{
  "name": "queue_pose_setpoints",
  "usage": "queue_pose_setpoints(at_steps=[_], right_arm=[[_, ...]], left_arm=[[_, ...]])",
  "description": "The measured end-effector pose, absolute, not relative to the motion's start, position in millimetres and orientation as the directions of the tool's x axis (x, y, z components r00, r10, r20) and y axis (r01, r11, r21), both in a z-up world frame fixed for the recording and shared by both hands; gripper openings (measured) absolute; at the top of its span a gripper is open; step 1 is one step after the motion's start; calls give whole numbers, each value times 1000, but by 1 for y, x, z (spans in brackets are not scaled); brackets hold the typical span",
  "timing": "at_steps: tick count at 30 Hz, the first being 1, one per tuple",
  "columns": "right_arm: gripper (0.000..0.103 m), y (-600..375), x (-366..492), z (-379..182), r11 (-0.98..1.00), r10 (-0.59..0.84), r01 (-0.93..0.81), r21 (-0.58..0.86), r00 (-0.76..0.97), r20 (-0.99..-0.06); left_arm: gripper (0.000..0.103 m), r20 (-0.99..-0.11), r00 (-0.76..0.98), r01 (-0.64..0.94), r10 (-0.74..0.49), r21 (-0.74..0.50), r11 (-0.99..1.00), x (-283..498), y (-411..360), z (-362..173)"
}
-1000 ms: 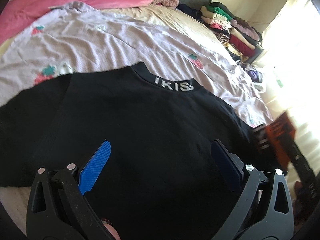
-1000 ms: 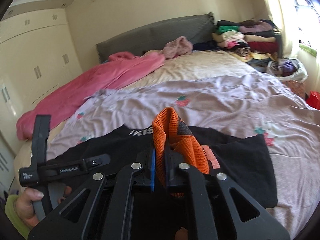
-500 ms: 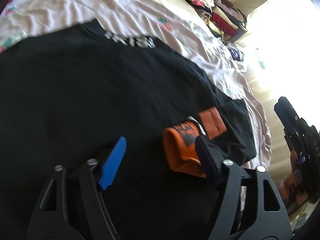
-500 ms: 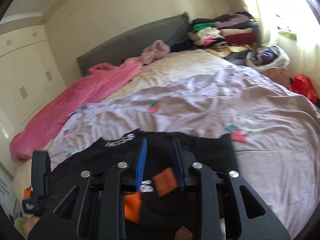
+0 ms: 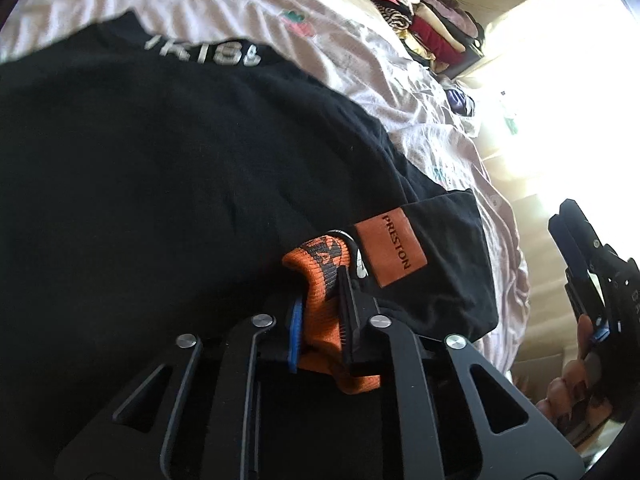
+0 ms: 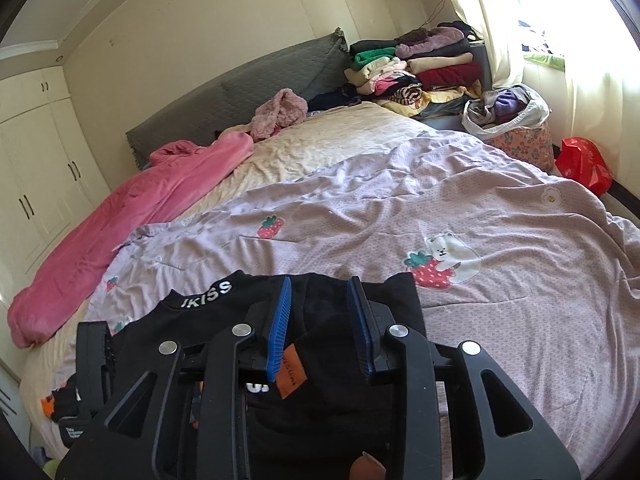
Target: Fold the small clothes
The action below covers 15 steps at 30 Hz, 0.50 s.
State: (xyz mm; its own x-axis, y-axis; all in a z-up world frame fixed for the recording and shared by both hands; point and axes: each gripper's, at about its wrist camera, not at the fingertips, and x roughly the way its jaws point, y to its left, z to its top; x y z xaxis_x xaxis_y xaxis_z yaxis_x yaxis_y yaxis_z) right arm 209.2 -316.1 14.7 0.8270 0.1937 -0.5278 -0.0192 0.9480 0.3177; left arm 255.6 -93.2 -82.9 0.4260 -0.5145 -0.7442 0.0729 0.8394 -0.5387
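Nearest, in the left wrist view, our left gripper (image 5: pixel 320 308) is clamped on the orange-and-black knit cuff (image 5: pixel 320 276) of a small garment; its jaws have just closed onto it, blue pad one side, black pad the other. The cuff rests on the black t-shirt (image 5: pixel 160 160), w/ an orange "PRESTON" label (image 5: pixel 391 249) just beside it to the right. The shirt lies spread flat on the lilac strawberry-print bedspread (image 5: pixel 360 60), white lettering at its collar (image 5: pixel 204 52) farther up.

In the right wrist view our right gripper (image 6: pixel 318 320) hangs over the shirt's near part, jaws partly apart and gripping nothing; they opened a moment ago and let the garment go. Between the blue pads (image 6: pixel 280 320) we see only black fabric and the orange label below. The right gripper also shows at the right edge of the left view, a hand (image 5: pixel 572 384) on its grip.

Farther back: pink blanket (image 6: pixel 120 216) along the left side, cream sheet (image 6: pixel 320 148), fuzzy pink garment (image 6: pixel 280 112) by the grey headboard (image 6: pixel 260 80). Far right corner: stack of folded clothes (image 6: pixel 416 68), a floral basket (image 6: pixel 520 140), a red bag (image 6: pixel 584 160) near the window.
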Motion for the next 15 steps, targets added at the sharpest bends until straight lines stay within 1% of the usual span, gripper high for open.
queue_pose_setpoints(at_steps=[2,7,10,15], right_arm=[[29,-320,211,13,945,193,-9,327,823,-534],[29,-328,213,9,943,173,23,333,820,-546],[29,-331,213,8,940,170,34,340,817,-551],[29,-332,214,5,939,166,45,342,811,-562]], left_arm=[[6,-742,455,96,-492,-508,856,255,-91,-71],[6,-706,533,117,-465,-483,868,251,-67,-37],[6,-679,606,100,-415,-452,886,244,-42,-15],[6,-656,655,50,-374,-457,888,238,-6,-1]])
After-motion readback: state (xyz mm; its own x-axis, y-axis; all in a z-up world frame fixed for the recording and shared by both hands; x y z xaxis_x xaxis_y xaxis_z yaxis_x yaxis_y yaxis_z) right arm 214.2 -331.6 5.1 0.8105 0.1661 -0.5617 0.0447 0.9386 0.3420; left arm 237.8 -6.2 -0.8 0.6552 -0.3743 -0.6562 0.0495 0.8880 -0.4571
